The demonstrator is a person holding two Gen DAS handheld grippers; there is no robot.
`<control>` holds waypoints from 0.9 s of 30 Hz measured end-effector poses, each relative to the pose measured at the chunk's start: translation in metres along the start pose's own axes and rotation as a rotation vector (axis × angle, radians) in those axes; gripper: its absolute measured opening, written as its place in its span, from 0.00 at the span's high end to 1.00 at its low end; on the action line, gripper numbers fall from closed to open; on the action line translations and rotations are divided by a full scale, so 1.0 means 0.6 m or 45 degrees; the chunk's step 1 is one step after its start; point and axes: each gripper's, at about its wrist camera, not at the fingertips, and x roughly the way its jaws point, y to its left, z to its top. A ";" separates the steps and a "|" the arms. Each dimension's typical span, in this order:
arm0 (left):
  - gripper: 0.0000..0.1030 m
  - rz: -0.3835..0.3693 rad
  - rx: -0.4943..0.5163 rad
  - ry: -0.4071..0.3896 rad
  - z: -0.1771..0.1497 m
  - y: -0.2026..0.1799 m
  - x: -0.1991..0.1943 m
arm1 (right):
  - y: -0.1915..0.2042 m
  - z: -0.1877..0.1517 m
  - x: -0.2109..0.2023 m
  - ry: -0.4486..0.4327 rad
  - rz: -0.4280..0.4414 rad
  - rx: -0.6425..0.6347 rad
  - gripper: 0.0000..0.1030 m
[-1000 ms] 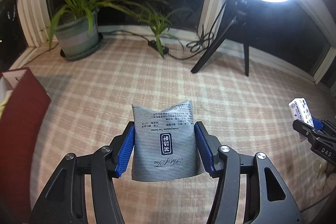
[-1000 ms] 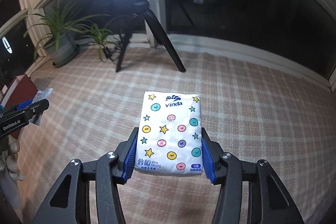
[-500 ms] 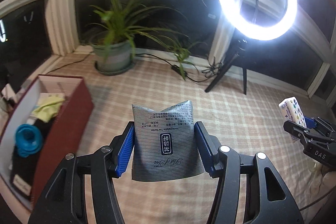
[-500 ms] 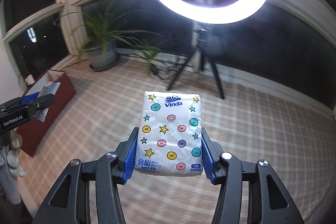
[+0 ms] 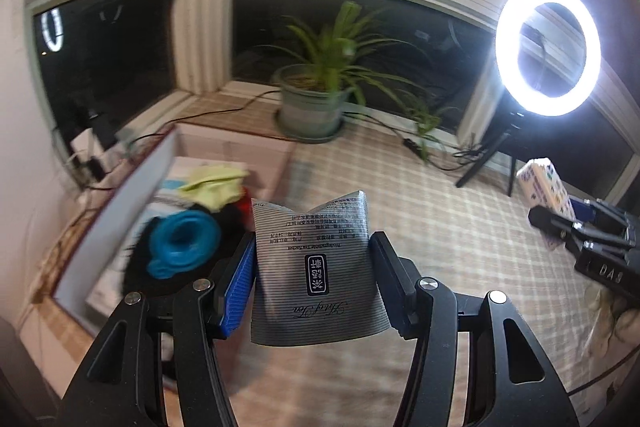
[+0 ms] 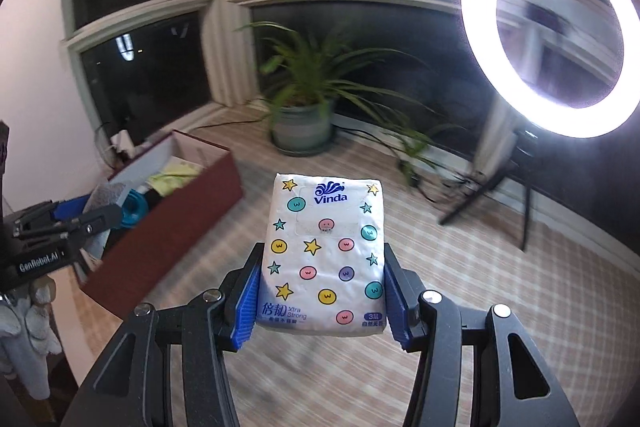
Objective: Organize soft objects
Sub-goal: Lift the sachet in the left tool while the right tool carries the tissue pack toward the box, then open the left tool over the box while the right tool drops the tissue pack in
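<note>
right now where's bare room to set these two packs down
Bare checked mat between the red box, the potted plant and the ring light tripod. The box itself is crowded: blue ring, yellow cloth, dark items.

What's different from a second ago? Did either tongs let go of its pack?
Neither let go. Both views have swung toward the red box: out of the right view and barely showing at the left view's edge a second ago, it now sits close, its contents visible. The left tongs stay clamped on the striped tea pouch, the right tongs on the Vinda tissue pack. Both grips look unchanged.
</note>
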 end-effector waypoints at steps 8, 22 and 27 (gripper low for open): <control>0.46 0.082 -0.090 0.014 -0.012 0.130 -0.017 | 0.120 0.069 0.057 0.021 0.120 -0.058 0.52; 0.46 0.090 -0.111 0.090 -0.032 0.252 0.002 | 0.268 0.148 0.208 0.145 0.220 -0.105 0.52; 0.46 0.070 -0.092 0.127 -0.034 0.262 0.020 | 0.292 0.157 0.259 0.200 0.226 -0.104 0.52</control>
